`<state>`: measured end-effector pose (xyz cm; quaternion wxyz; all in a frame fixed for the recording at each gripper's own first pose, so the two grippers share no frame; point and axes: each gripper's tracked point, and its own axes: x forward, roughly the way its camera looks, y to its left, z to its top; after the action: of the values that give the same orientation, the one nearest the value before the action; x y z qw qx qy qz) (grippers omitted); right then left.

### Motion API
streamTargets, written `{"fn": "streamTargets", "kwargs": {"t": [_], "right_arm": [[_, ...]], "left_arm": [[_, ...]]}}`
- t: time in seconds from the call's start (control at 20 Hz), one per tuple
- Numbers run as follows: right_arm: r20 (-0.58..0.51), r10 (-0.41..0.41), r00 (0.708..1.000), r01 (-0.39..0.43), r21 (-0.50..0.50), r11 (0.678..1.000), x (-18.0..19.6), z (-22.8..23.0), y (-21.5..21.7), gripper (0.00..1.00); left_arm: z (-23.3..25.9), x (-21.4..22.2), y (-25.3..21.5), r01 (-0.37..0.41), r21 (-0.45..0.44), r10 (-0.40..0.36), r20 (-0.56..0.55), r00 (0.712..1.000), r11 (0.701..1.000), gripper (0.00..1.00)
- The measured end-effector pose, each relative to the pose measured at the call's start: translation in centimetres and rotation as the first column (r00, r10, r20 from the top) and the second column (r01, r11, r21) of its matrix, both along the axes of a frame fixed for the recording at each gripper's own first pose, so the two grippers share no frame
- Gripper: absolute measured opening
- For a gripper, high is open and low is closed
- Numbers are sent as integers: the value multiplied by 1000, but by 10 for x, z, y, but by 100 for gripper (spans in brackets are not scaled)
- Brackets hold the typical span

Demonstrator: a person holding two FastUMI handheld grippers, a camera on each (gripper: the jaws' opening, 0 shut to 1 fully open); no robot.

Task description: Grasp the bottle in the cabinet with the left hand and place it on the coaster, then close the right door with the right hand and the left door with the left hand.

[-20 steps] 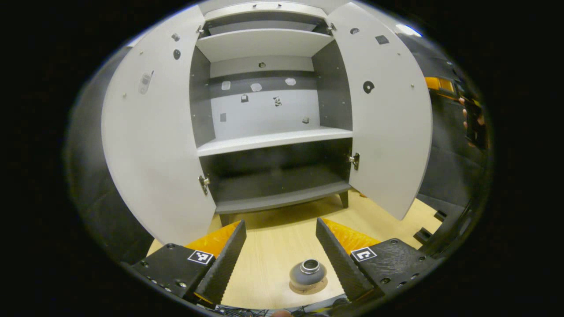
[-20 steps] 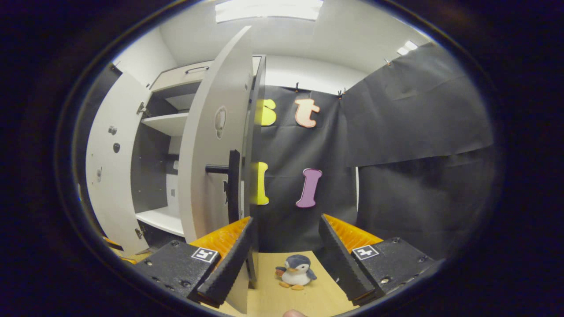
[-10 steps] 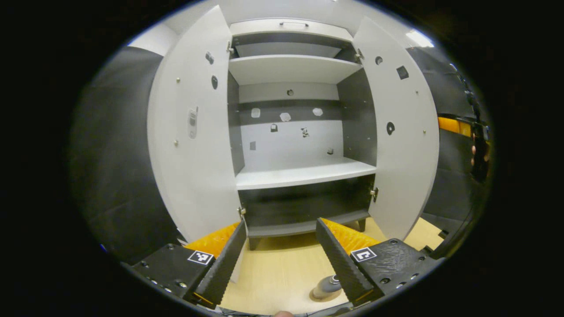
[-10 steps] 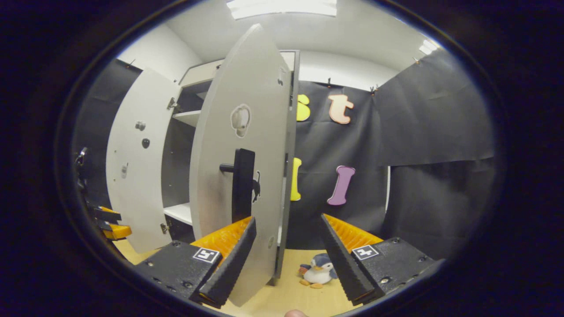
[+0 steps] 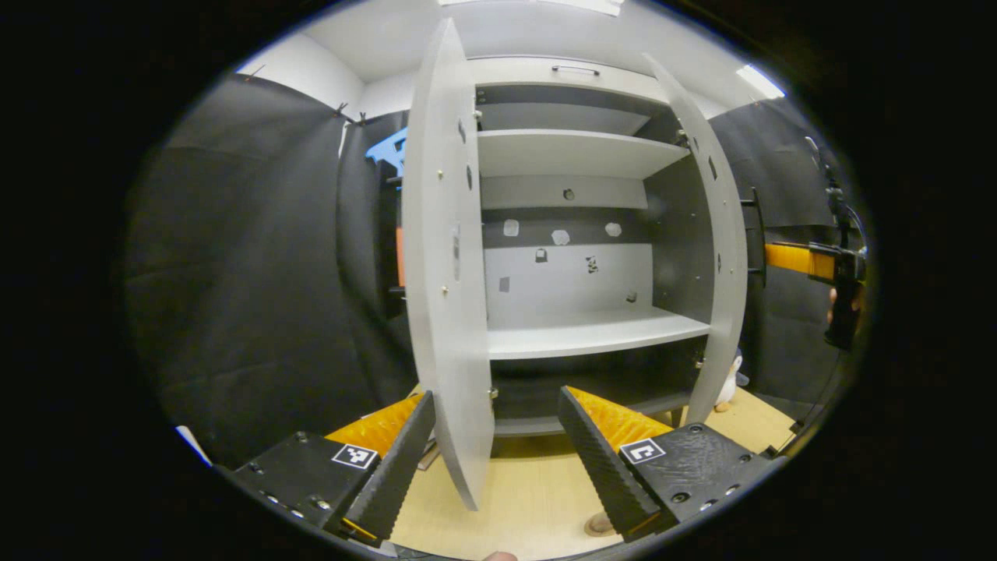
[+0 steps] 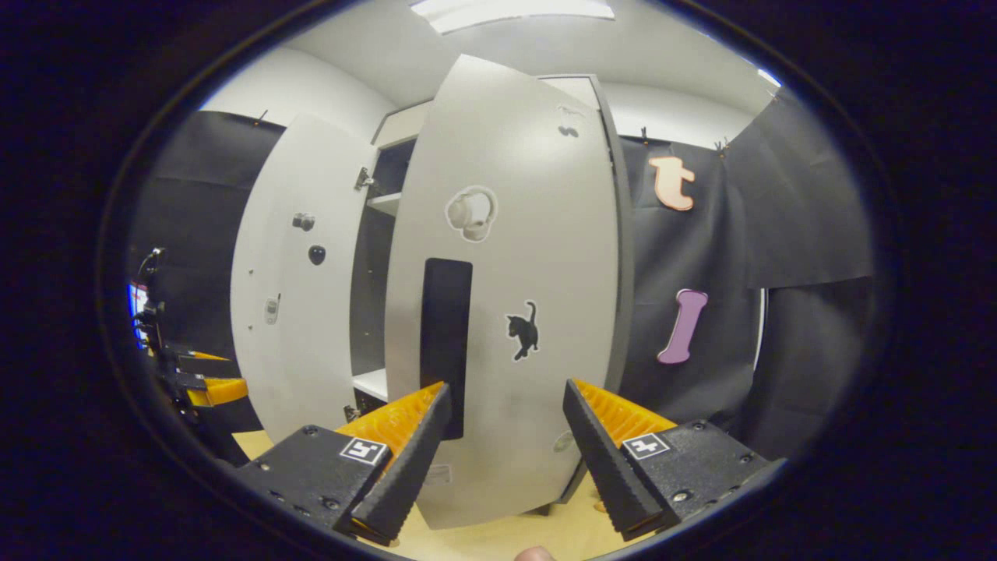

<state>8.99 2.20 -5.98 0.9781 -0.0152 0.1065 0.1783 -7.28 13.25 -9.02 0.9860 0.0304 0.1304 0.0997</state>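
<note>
While both doors (image 6: 498,312) ajar, each hand-held gripper (image 5: 494,452) (image 6: 506,448) wide open, empty; marker glyphs perhaps unreadable.

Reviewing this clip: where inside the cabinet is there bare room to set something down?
In the left gripper view, the middle shelf is bare between the left door and right door; the upper shelf is too. The table is tighter, between the open left gripper's fingers.

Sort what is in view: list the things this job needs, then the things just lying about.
Job:
right door
left door
cabinet
coaster
left gripper
right gripper

Lying about:
penguin toy
cat sticker
table
</note>
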Motion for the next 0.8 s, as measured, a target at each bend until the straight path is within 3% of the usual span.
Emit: {"fn": "streamTargets", "kwargs": {"t": [0.4,0.5,0.75,0.8], "right_arm": [[-10,9,1000,-9,-1,1000,20,-5,34,94],[-7,3,1000,-3,-3,1000,16,-5,33,90],[-12,-18,1000,18,8,1000,3,-2,25,94],[-10,-27,1000,28,7,1000,1,-1,22,90]], "left_arm": [[23,-23,53,-130,-8,131,26,991,991,97],[31,-26,65,-155,-38,157,41,987,987,98],[33,-24,106,-208,-46,209,11,978,977,100],[36,-23,110,-213,-49,213,11,977,976,100]]}}
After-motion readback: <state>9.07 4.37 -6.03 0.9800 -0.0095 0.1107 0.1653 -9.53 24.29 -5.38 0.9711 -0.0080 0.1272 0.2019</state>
